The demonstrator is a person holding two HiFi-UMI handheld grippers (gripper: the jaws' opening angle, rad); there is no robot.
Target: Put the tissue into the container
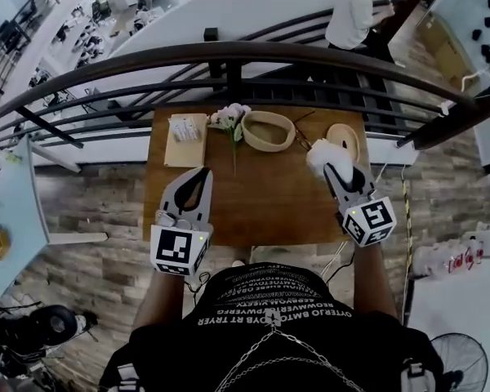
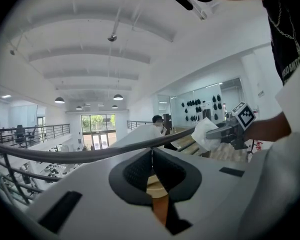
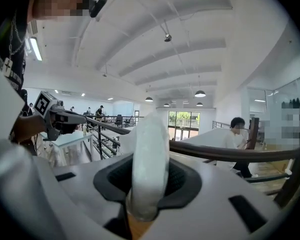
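right gripper (image 3: 149, 184) jaws clamp tissue (image 3: 150, 164); left gripper (image 2: 151, 171) jaws closed, empty.

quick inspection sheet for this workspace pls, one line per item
surface: wooden table, things lined along its far edge
job's things: white tissue held above the table; oval container at the back, looks empty
clutter: tan tissue holder, flowers, second oval piece
grippers: left gripper shut, empty; right gripper shut on the tissue
cables: nothing seen on the table
surroundings: railing behind the table; person beyond it
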